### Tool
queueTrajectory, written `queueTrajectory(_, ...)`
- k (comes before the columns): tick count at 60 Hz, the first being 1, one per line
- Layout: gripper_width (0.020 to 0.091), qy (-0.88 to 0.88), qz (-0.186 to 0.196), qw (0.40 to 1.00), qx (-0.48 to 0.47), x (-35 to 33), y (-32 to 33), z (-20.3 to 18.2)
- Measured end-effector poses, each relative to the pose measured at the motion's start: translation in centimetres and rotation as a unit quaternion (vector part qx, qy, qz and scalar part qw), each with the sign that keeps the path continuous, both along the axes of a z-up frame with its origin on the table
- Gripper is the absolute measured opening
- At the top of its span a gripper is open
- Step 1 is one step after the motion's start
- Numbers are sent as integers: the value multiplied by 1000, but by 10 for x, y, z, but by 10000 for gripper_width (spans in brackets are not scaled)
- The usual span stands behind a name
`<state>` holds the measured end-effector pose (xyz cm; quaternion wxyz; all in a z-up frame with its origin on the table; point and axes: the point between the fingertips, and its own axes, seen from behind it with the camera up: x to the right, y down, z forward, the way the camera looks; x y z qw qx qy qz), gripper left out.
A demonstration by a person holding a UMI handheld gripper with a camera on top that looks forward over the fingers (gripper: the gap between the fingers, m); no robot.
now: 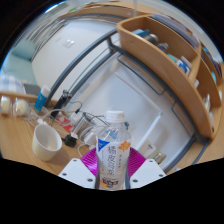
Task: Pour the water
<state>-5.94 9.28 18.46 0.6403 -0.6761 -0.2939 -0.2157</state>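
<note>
Bottle [113, 150] stands upright between the claw's [112, 172] pink pads [91, 157], cap up, long axis vertical, label facing the camera. Both pads seem pressed to its sides, so I judge the claw closed on it. A white cup [46, 143] sits on the bench [20, 150], left and just ahead. To pour well, carry the bottle over the cup, tip slowly toward it, grip firm.

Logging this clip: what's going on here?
A hand-held gripper is clamped on a water bottle with a blue label, held upright between its pink pads. The view is tilted. Beyond and to one side, a white cup sits on the wooden counter. No water is being poured yet.
</note>
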Motion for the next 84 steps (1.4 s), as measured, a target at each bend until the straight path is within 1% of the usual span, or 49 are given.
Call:
queueTrajectory(6,357,155,11,987,-40,7,0,-14)
queueTrajectory(8,357,204,8,978,-36,5,0,-19)
queueTrajectory(16,356,323,31,945,-36,9,1,-25)
queueTrajectory(22,355,336,36,941,-19,7,4,-27)
queueTrajectory(28,355,335,28,941,-24,4,9,-40)
queueTrajectory(34,360,333,30,942,-36,2,11,-60)
queueTrajectory(36,360,339,34,940,-26,4,10,-57)
queueTrajectory(45,379,351,22,936,-26,9,11,-58)
queueTrajectory(57,542,334,22,942,-20,8,12,-60)
queueTrajectory(59,602,327,16,945,-28,9,11,-64)
queueTrajectory(62,743,322,6,946,-38,10,8,-69)
queueTrajectory(63,806,322,5,946,-39,9,6,-69)
queueTrajectory(66,867,322,6,946,-40,7,-2,-69)
queueTrajectory(71,866,318,-4,947,-40,10,-24,-71)
queueTrajectory(79,865,305,-47,951,-36,27,-73,-79)
queueTrajectory(84,863,306,-58,950,-30,33,-108,-76)
